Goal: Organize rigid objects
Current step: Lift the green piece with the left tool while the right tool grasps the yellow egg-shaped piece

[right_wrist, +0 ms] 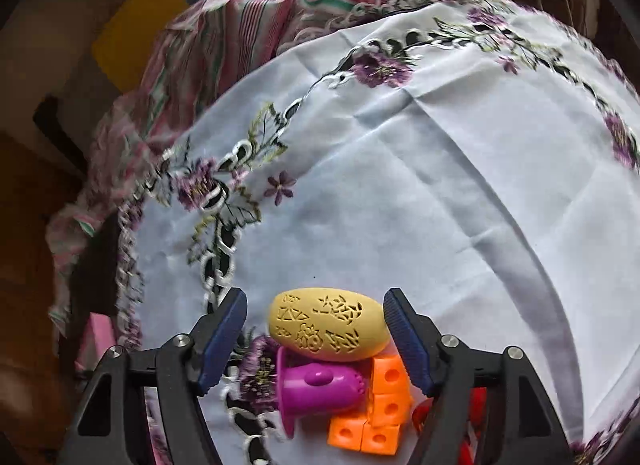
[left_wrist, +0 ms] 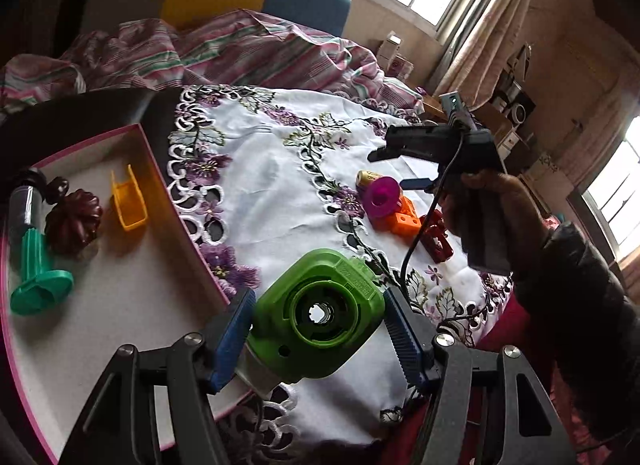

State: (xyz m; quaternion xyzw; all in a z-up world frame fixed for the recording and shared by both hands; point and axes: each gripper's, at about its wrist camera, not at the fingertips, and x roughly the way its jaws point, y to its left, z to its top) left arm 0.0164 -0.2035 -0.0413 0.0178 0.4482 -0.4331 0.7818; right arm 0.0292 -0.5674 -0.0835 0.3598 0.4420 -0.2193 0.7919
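Our left claw (left_wrist: 316, 329) grips a green camera-shaped toy (left_wrist: 316, 313), its blue pads (left_wrist: 234, 339) pressed against both sides, and holds it over the near corner of a pink-rimmed tray (left_wrist: 156, 169) that sits on the bench. In the tray we see an orange scoop-shaped piece (left_wrist: 128, 201), a dark red ridged piece (left_wrist: 74, 221), a teal piece with a flared foot (left_wrist: 38, 277) and a dark cylinder (left_wrist: 26, 201) at the far left edge.

Our right claw (right_wrist: 316, 341) is spread wide. A yellow egg-shaped piece with cut-out patterns (right_wrist: 328, 325) lies between its fingers, and as far as we can see neither pad presses on it. The egg rests on a small heap on the embroidered white cloth (right_wrist: 440, 185): a magenta cup (right_wrist: 320, 389) lying on its side and an orange block with round holes (right_wrist: 380, 409), with something red (right_wrist: 476, 405) just past the right finger.

From the left view, a hand (left_wrist: 492, 205) holds that right claw above the same heap, well apart from the tray. A striped blanket (left_wrist: 240, 49) lies bunched behind the cloth.
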